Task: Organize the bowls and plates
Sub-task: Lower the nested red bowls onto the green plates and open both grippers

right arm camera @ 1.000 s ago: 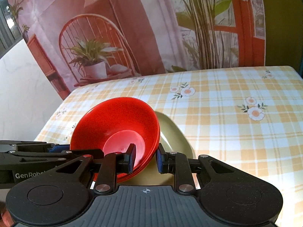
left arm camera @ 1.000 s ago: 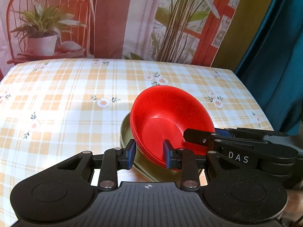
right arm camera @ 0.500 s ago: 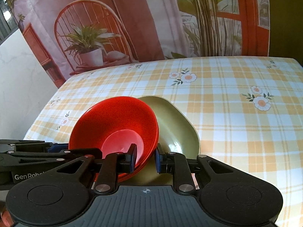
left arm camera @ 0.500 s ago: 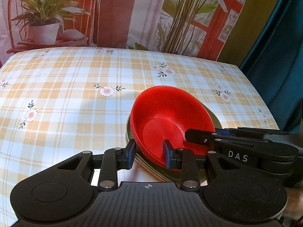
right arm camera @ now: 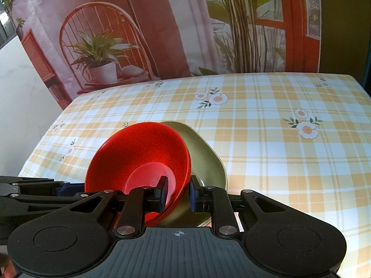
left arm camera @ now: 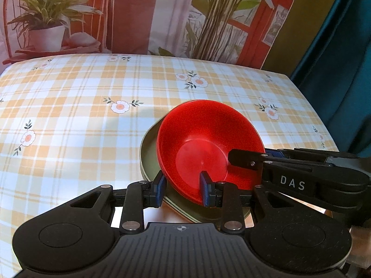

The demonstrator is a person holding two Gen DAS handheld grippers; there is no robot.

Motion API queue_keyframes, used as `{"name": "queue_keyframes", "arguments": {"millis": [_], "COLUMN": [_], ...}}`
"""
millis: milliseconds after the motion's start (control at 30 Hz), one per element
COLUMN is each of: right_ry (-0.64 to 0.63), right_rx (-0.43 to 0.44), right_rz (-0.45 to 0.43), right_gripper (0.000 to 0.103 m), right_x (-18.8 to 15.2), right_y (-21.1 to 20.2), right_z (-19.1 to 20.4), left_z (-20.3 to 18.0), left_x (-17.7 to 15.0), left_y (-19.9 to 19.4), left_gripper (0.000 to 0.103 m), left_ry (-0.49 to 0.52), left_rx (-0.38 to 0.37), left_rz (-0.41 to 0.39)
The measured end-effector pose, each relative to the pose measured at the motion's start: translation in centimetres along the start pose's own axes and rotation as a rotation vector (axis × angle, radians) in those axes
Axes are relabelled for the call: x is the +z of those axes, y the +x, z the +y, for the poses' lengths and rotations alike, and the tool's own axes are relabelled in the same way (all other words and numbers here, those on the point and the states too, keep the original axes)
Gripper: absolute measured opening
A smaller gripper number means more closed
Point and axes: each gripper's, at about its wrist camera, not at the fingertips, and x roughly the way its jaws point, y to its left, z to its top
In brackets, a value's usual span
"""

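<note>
Left wrist view, my left gripper [left arm camera: 183, 191] clamped on red bowls [left arm camera: 208, 143] plus olive plate [left arm camera: 150, 159], right gripper [right arm camera: 178, 193] likewise, over checked tablecloth [left arm camera: 81, 115].

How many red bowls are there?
1 for sure: the red bowl sits tilted on the green plate, pinched by both grippers. Ridges along its near edge hint at more bowls nested underneath, but I cannot count them.

White letters "DAS" stand on the side of the right tool [left arm camera: 245, 159].

Stack [left arm camera: 208, 143] closer to the tablecloth [left arm camera: 92, 115]
</note>
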Motion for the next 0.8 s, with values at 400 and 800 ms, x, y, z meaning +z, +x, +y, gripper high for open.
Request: {"name": "queue_keyframes", "arguments": {"millis": [400, 800], "right_ry": [-0.02, -0.062], "right_rx": [-0.031, -0.059], "right_rz": [-0.034, -0.094], "right_gripper": [0.028, 0.056], "right_x": [0.1, -0.2], "right_y": [-2.2, -8.0], "right_z": [0.3, 1.7], "left_z": [-0.5, -2.0], "left_x": [0.4, -0.6], "left_y": [-2.3, -8.2], "left_gripper": [0.052, 0.078], "left_ry": [0.029, 0.096], "left_rx": [0.033, 0.101], "left_rz": [-0.055, -0.16]}}
